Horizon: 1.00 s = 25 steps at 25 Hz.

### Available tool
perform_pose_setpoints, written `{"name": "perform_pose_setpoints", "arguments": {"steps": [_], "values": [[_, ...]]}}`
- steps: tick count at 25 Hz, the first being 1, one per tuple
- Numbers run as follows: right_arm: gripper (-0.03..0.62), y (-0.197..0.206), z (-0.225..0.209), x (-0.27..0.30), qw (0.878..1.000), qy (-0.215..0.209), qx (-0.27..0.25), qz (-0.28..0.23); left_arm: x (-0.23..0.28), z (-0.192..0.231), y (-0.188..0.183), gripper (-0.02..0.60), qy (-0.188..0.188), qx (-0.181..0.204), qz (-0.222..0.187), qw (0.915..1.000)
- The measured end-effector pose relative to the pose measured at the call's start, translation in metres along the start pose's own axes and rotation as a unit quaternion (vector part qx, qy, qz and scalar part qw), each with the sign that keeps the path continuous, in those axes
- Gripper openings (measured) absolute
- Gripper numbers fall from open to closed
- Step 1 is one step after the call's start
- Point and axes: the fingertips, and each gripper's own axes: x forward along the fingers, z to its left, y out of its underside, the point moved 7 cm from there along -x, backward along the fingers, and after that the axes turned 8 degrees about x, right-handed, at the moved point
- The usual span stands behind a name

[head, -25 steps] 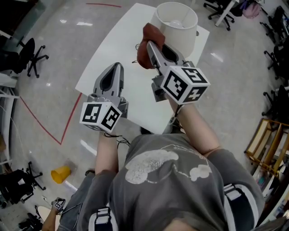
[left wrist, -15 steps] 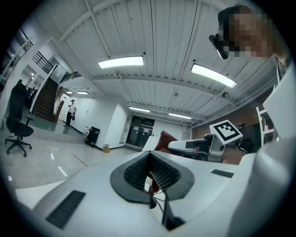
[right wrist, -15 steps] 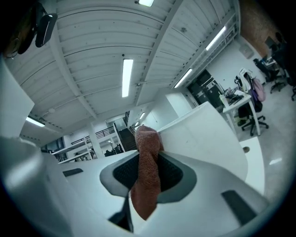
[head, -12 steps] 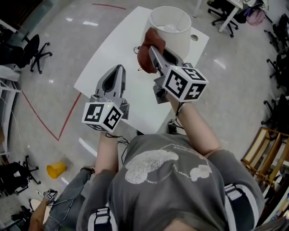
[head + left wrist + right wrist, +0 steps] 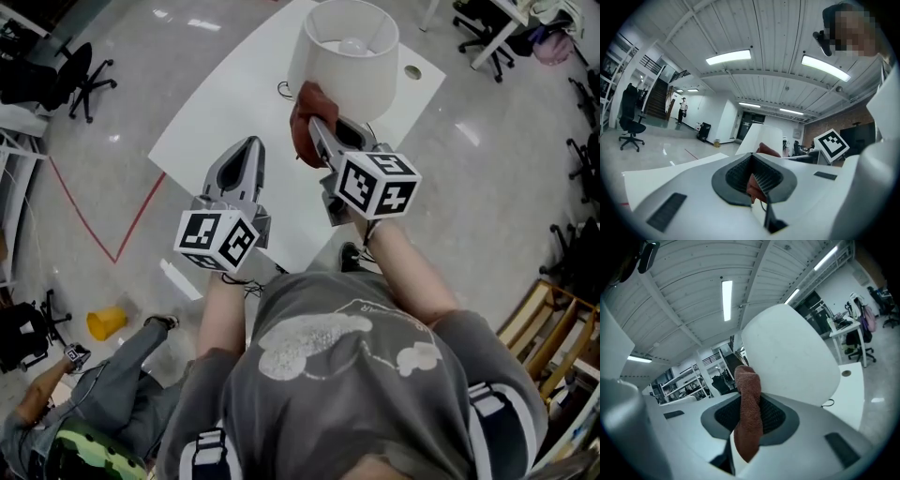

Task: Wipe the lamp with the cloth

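The right hand-held gripper [image 5: 317, 129] is closed on a reddish-brown cloth [image 5: 303, 120] of towel fabric. In the right gripper view the cloth [image 5: 748, 414] stands pinched between the two ribbed pads; its upper end rises above them and its lower end hangs below. It is held up against the near side of the table lamp with a white drum shade [image 5: 343, 58], low on the shade, and it seems to touch the shade there, though the exact contact is hard to see. A round bulb [image 5: 353, 44] shows inside the open top of the shade.

The lamp stands on the white rectangular desk [image 5: 220, 127], close to its far right corner. A small round hole [image 5: 412, 72] in the desk top lies just beside the lamp, on the right, and a thin black cord [image 5: 281, 91] lies at the lamp's left.

The left hand-held gripper [image 5: 250, 146] hovers over the near part of the desk, apart from the lamp, with its jaws together and nothing between them.
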Motion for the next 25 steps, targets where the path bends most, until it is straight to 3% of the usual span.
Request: {"name": "perform_pose_setpoints", "arguments": {"steps": [6,13,18,25], "values": [[0.091,0.010,-0.020,-0.006,0.999,-0.013,-0.005,0.039,-0.002,-0.021,0.014,0.008,-0.030,-0.009,0.011,0.9995],[0.091,0.006,-0.031,-0.014,0.992,-0.063,-0.048,0.093,-0.005,-0.046,0.024,0.008,-0.073,-0.013,0.007,0.9972],[0.091,-0.031,-0.020,-0.035,0.990,-0.108,-0.074,0.060,-0.005,-0.060,0.003,0.008,-0.081,-0.002,-0.025,0.9964],[0.091,-0.088,0.012,-0.056,0.983,-0.139,-0.121,-0.013,-0.005,-0.061,-0.034,0.008,-0.043,0.022,-0.059,0.9971]]}}
